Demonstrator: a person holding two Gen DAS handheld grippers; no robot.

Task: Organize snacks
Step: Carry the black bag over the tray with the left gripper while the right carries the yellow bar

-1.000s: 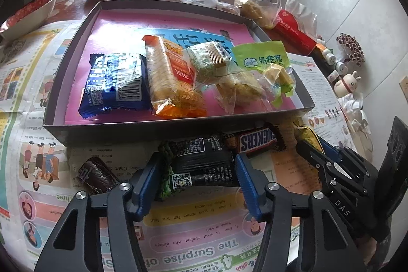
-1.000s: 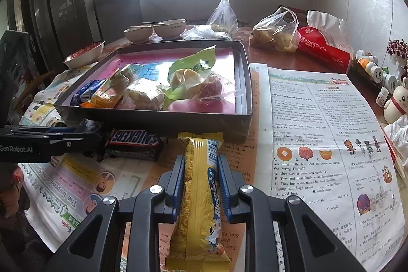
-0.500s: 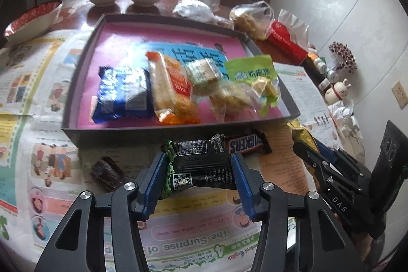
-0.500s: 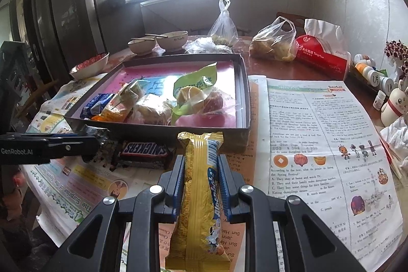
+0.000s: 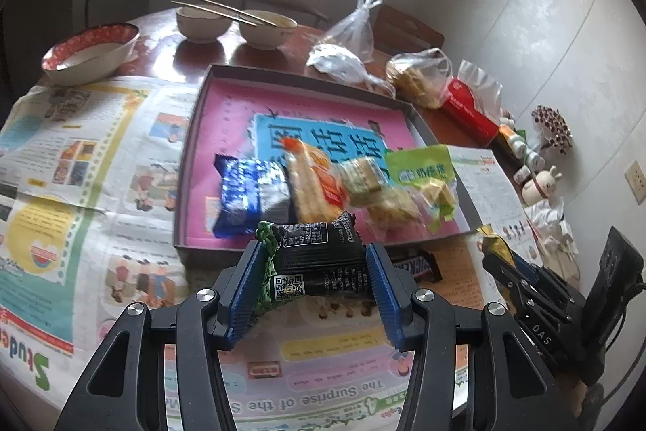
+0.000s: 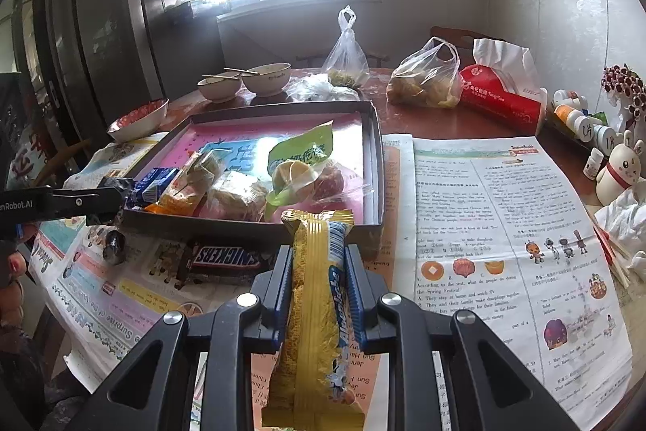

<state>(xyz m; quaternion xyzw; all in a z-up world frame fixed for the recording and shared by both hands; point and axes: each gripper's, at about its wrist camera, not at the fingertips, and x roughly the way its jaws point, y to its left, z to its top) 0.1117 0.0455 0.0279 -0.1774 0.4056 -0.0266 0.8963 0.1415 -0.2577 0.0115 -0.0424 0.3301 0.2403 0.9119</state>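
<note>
Snacks: black packet [image 5: 317, 259] looks light, soft, crinkly | left gripper [image 5: 315, 269] pinches its two ends | right gripper [image 6: 319, 279] squeezes yellow packet [image 6: 317, 310] mid-length | tray [image 5: 210, 249] near

A brown bar [image 6: 224, 256] on the newspaper [image 6: 500, 229] reads "SNICKERS". The side of the left tongs [image 6: 93, 202] carries "nRobot.AI", its start cut off; the right tongs [image 5: 494, 253] carry "DAS". The newspaper headline, seen upside down, reads "The Surprise of the S…"; its right page mentions "Spring Festival". The black packet [image 5: 319, 261] bears a QR code and print too small to read.
</note>
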